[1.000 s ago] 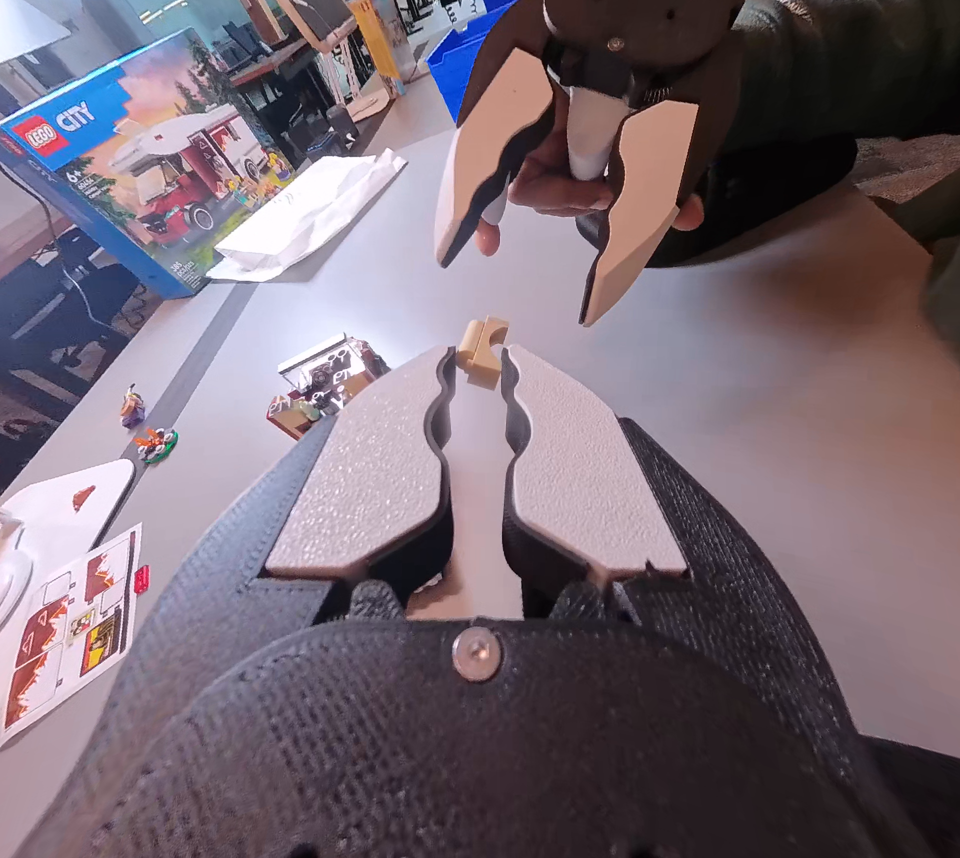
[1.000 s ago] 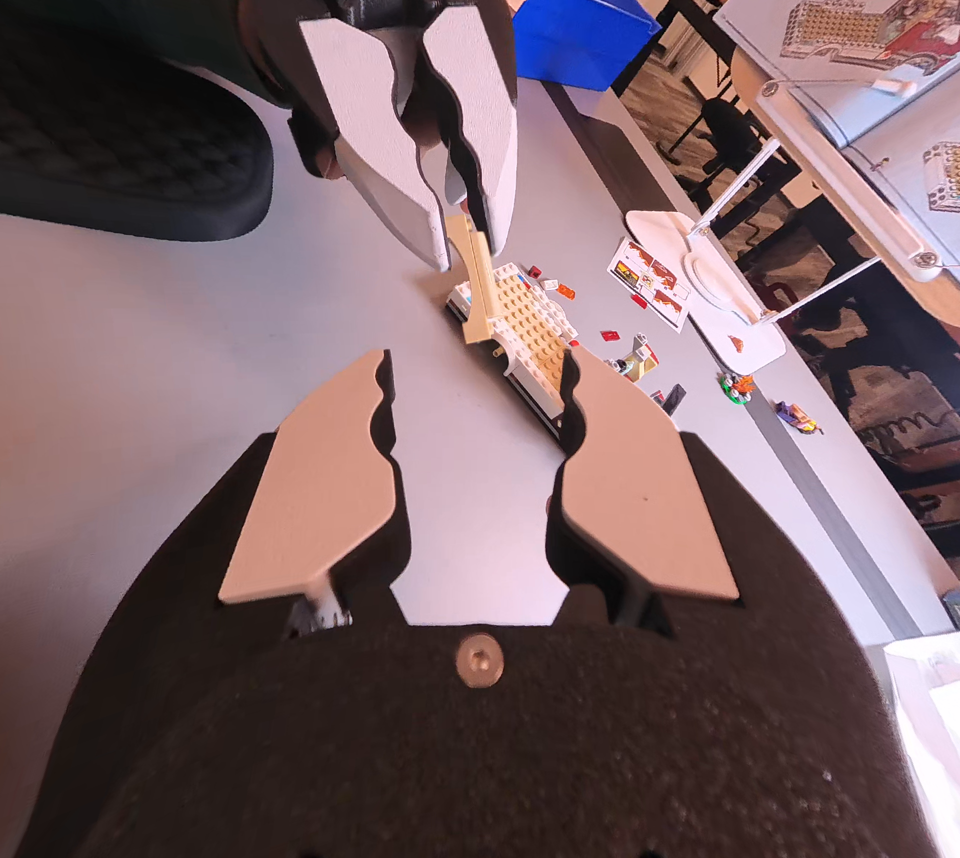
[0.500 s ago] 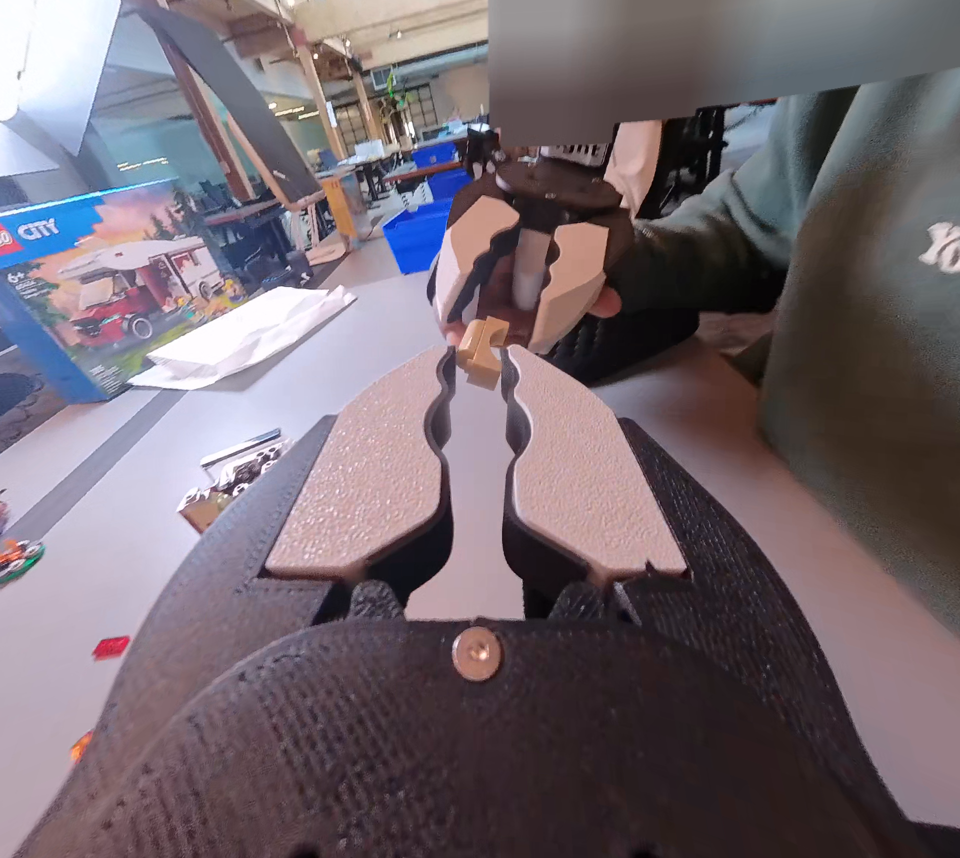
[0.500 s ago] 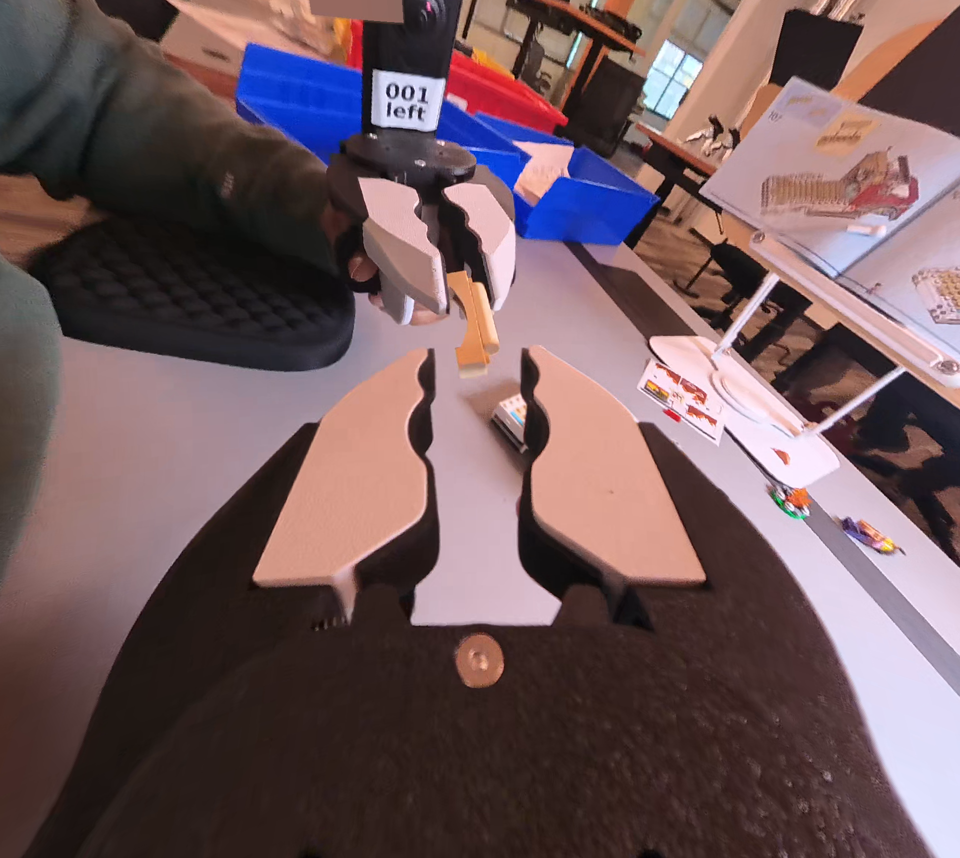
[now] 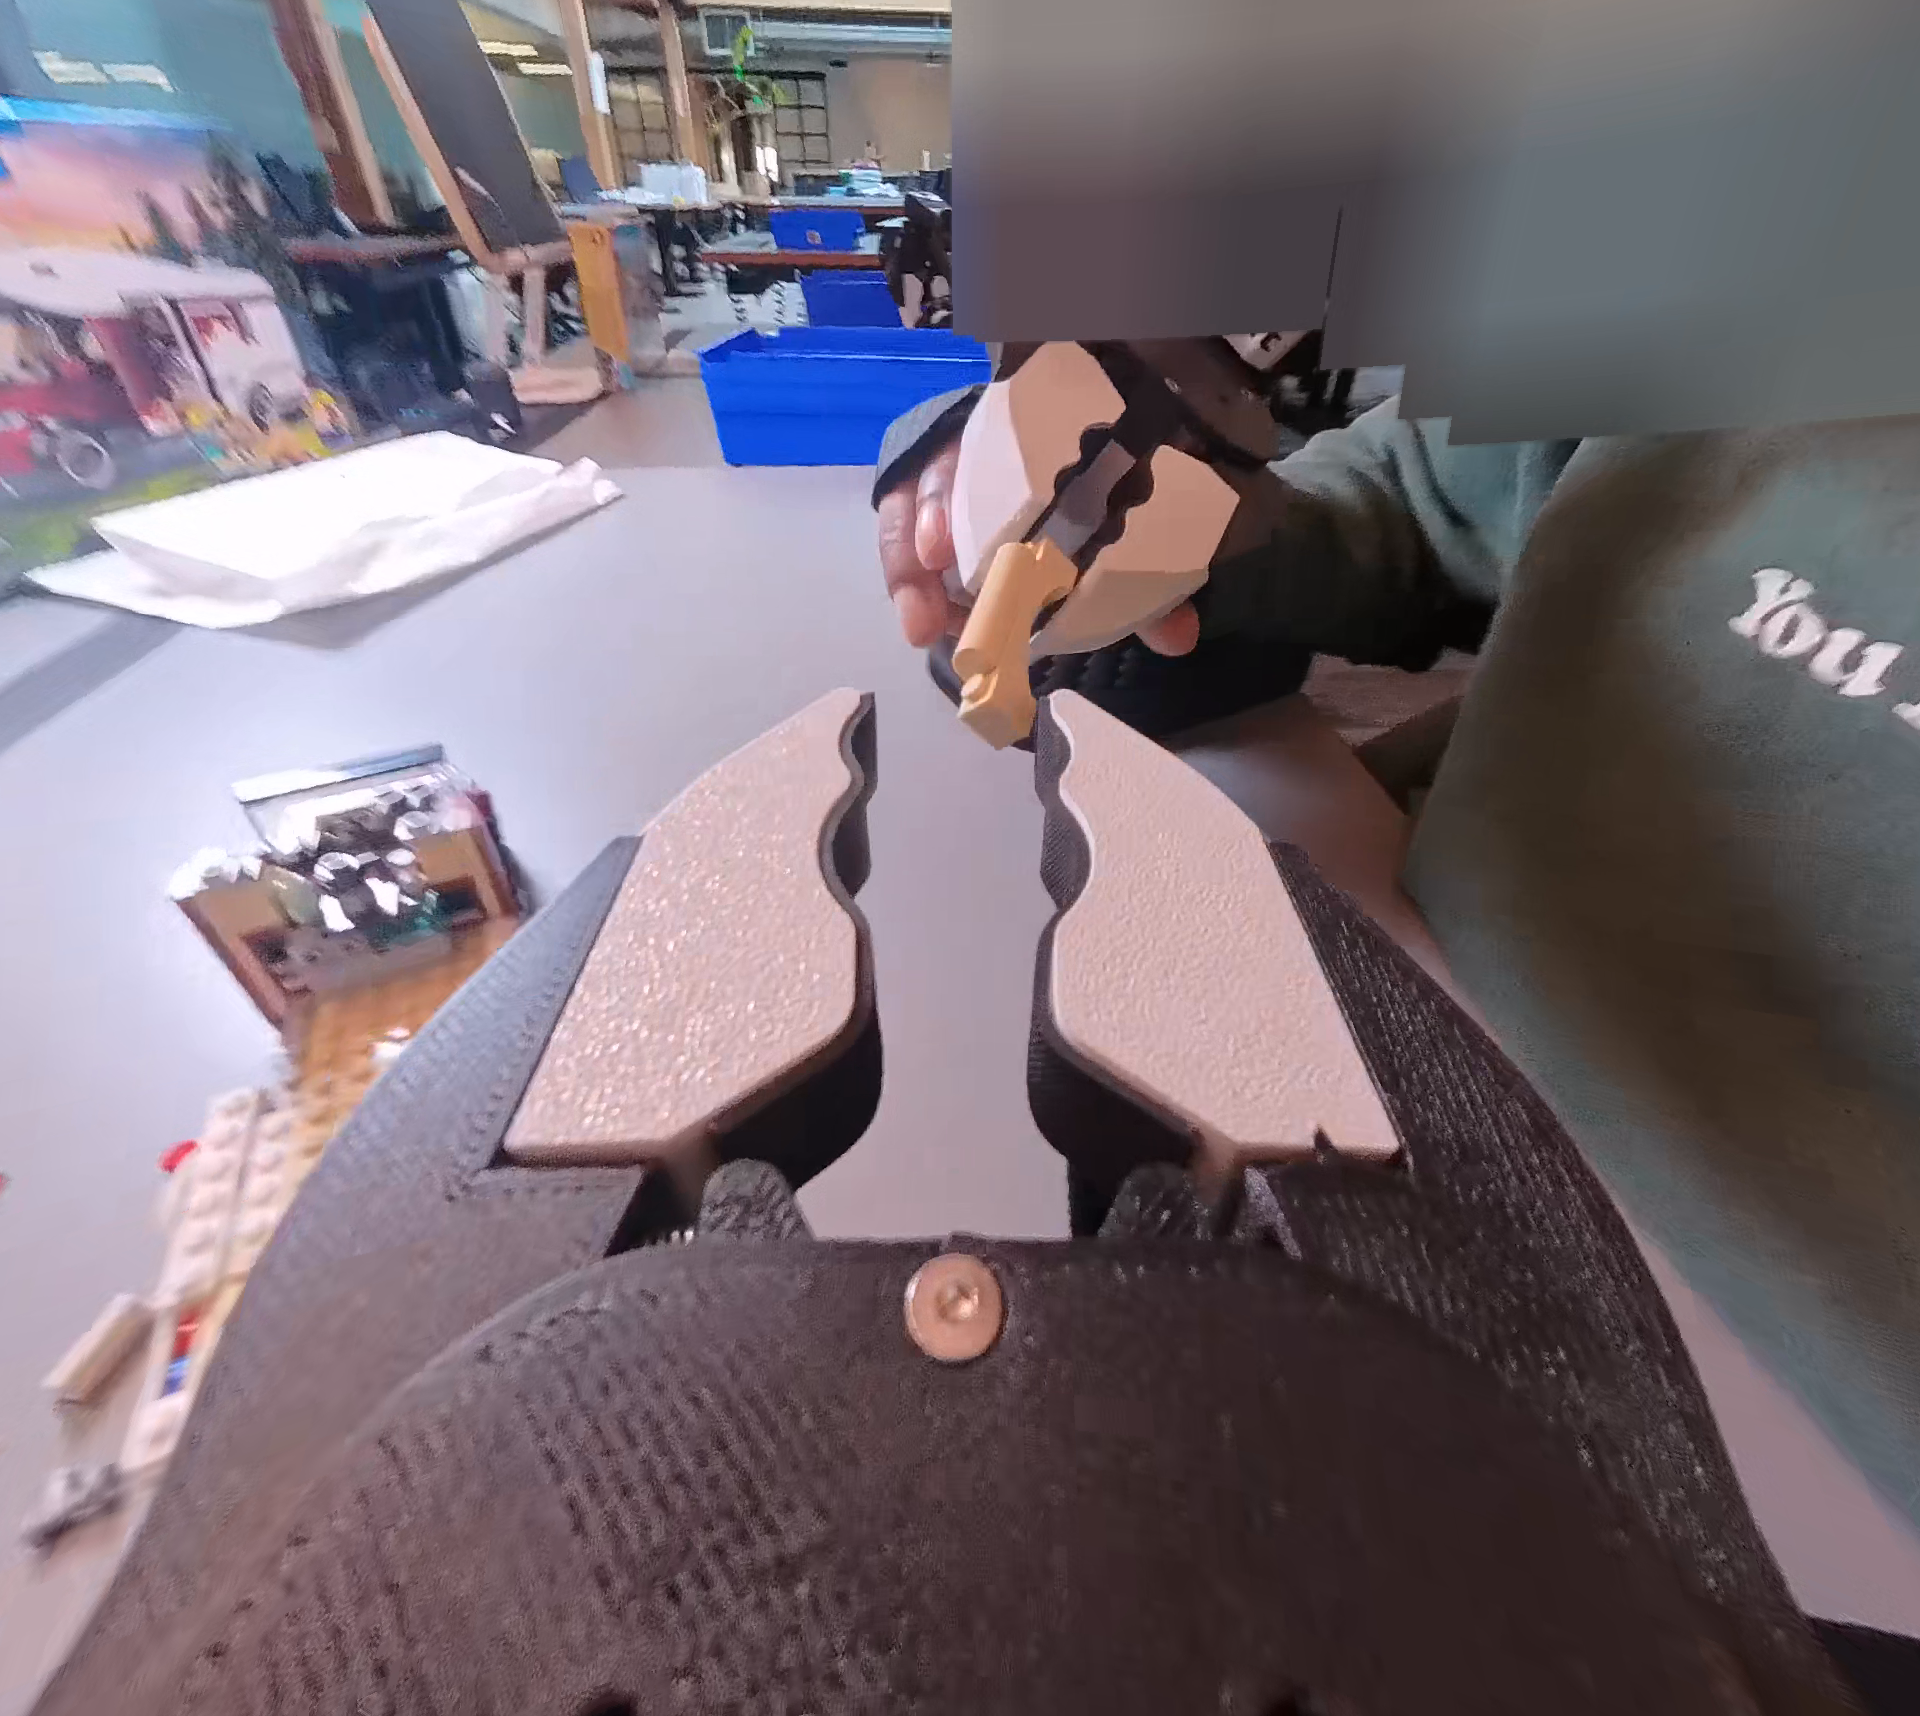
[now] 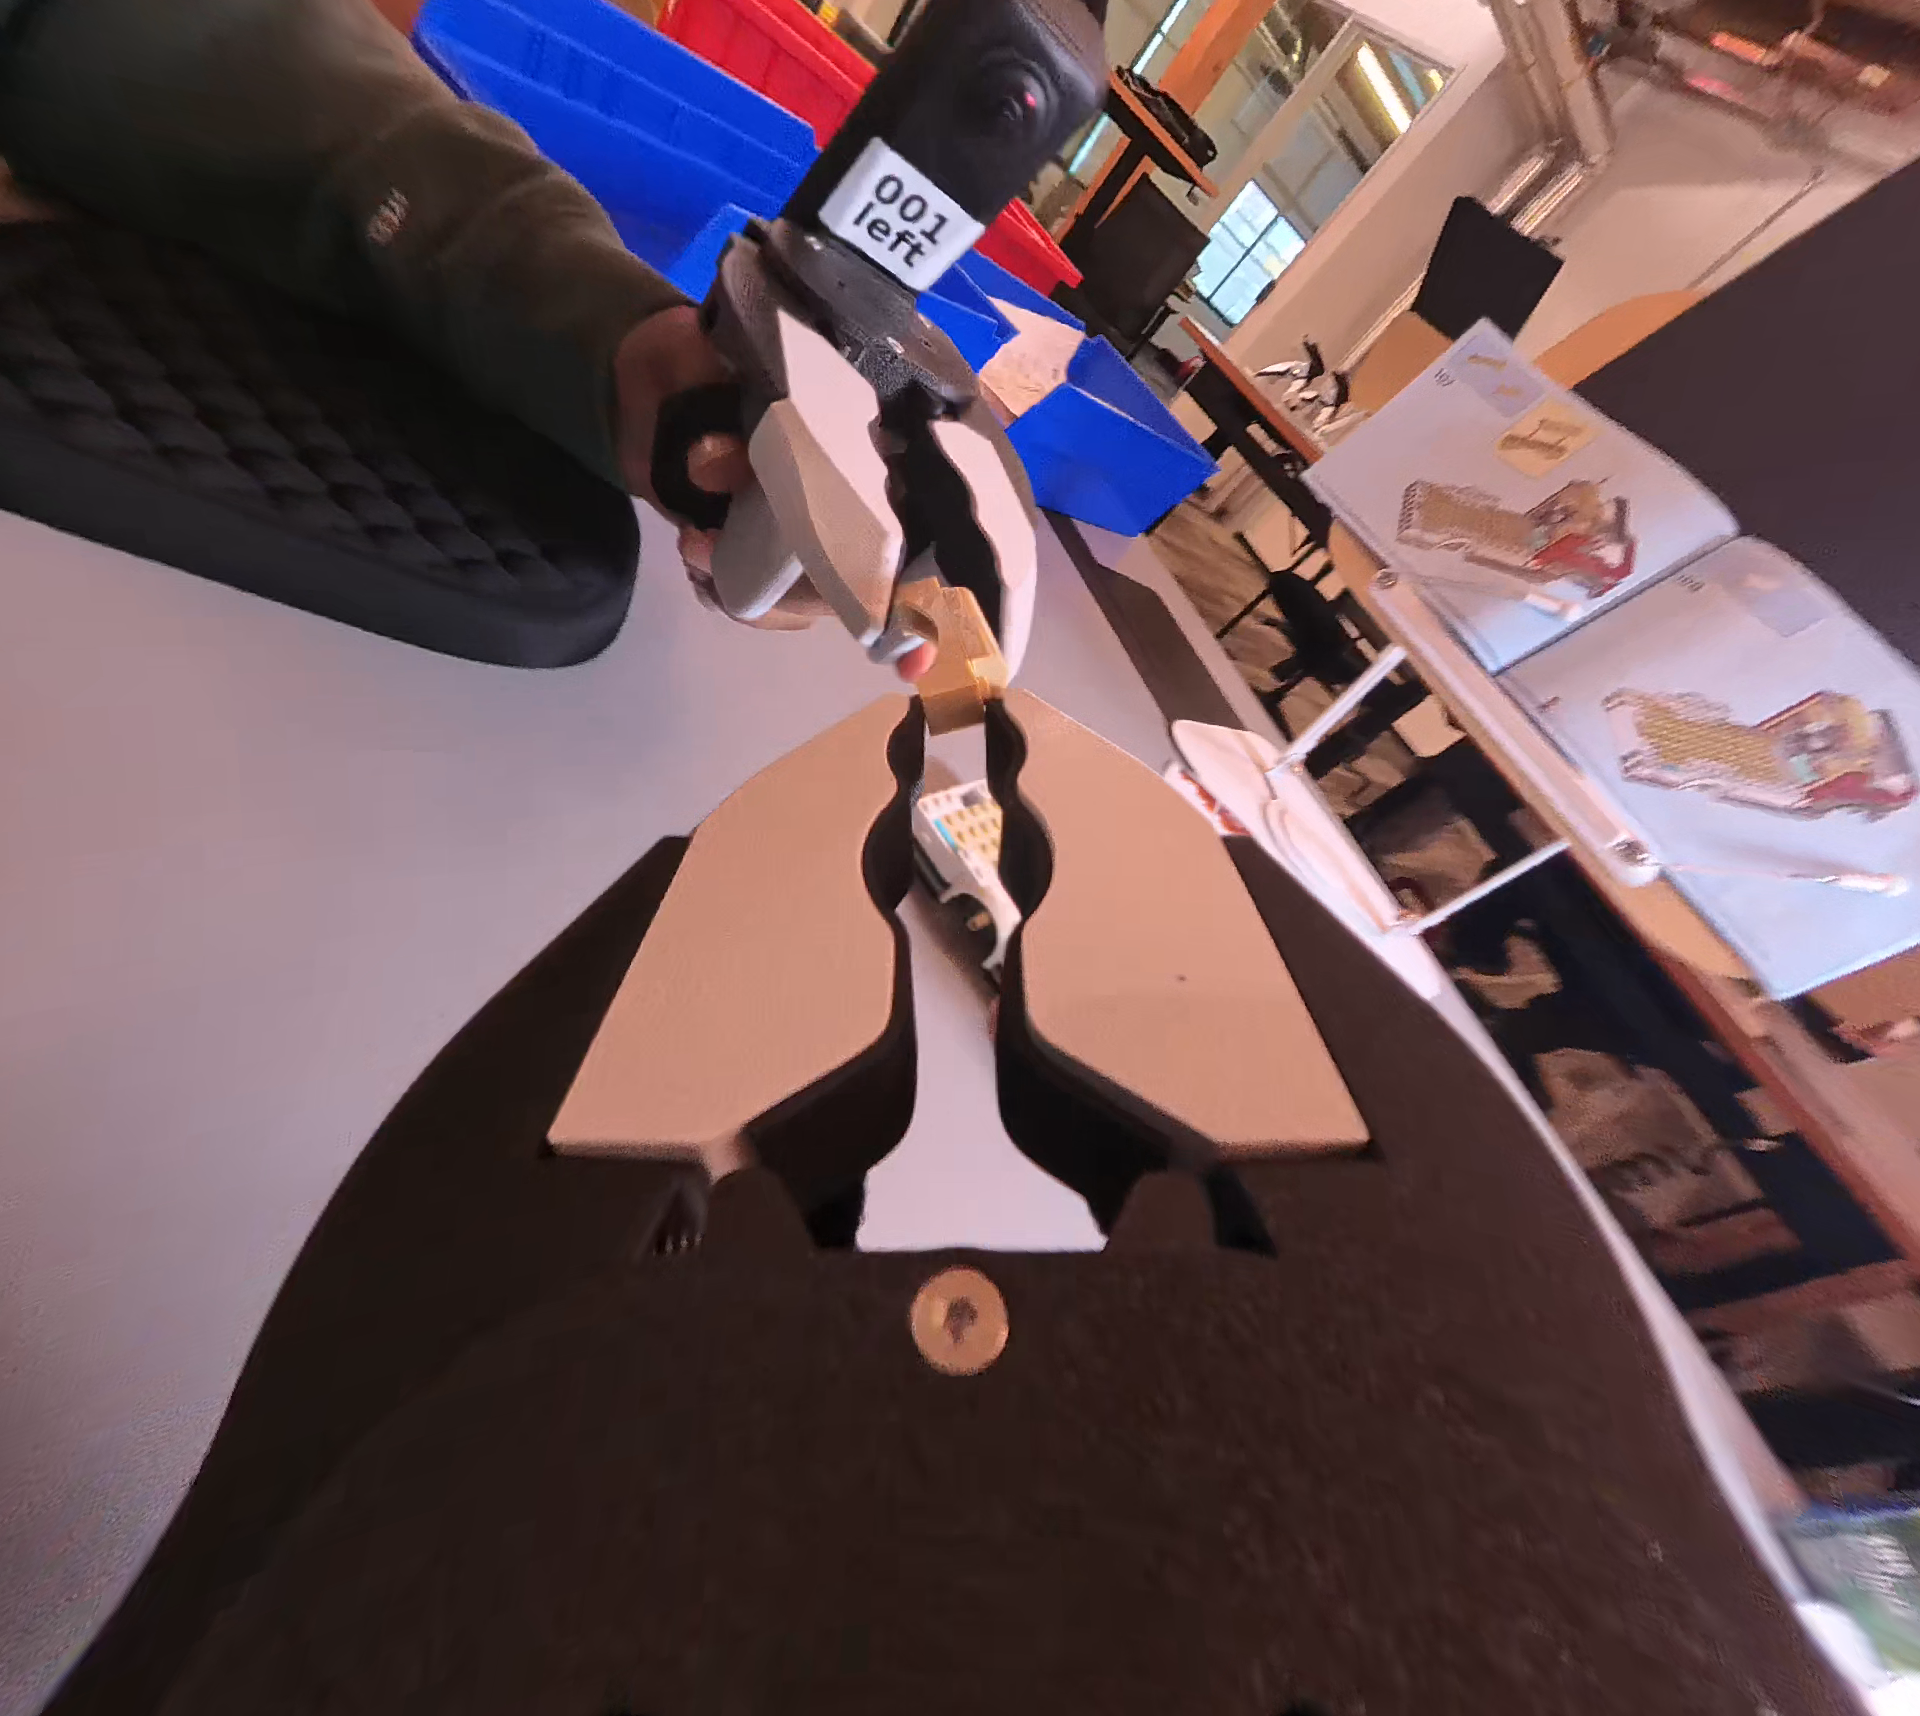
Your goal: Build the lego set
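Right wrist view, right gripper (image 6: 954, 710) clamped on tan lego piece (image 6: 956, 664), left gripper (image 5: 951, 716) spread apart just beside it

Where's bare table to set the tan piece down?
Free: grey table between the crumpled white paper bag and the small partly built brick model; also the stretch in front of the black textured mat. Crowded: loose white bricks just nearer than that model.
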Demonstrator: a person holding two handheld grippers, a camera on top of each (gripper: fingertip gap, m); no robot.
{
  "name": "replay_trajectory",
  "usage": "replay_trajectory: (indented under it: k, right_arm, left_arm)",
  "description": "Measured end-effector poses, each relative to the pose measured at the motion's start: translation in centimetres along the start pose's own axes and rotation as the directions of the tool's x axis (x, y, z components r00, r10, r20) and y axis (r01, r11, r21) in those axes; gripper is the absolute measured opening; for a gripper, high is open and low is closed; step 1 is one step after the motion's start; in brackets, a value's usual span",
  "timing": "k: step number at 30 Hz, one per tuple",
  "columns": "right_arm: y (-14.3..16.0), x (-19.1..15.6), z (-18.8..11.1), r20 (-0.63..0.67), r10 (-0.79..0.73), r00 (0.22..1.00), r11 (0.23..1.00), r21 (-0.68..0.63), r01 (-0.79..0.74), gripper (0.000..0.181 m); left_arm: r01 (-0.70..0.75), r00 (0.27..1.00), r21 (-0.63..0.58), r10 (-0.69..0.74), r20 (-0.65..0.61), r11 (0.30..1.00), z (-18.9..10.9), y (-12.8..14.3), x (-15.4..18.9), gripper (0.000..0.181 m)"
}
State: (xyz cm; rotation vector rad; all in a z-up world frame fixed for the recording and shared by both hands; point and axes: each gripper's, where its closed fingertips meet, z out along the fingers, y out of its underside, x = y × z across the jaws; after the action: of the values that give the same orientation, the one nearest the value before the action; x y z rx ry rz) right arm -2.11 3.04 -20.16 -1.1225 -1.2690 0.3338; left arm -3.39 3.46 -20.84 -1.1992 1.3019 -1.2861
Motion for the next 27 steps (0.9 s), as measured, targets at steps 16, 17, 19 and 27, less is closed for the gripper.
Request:
replay_trajectory:
  k: [16,17,19,27]
  right_arm:
    - [3.2,-2.3,0.9,0.136,0.05,0.989,0.989,-0.148,-0.03,0.032]
    - [3.1,-2.5,0.9,0.159,0.105,0.982,0.986,-0.146,-0.081,0.032]
    - [3.2,-2.6,1.1,0.177,0.186,0.966,0.974,-0.16,-0.158,0.027]
    - [3.7,-2.9,1.6,0.195,0.305,0.932,0.941,-0.21,-0.264,0.011]
  left_arm:
    - [-0.07,0.997,-0.134,0.067,-0.032,0.988,-0.6,2.3,-0.1,0.01]
    - [-0.095,0.995,-0.159,0.092,-0.029,0.983,-0.7,2.7,-0.2,0.01]
    - [-0.128,0.992,-0.186,0.126,-0.025,0.974,-0.7,3.3,-0.3,0.01]
    - [-0.182,0.983,-0.234,0.176,-0.048,0.955,-0.1,4.2,0.2,0.01]
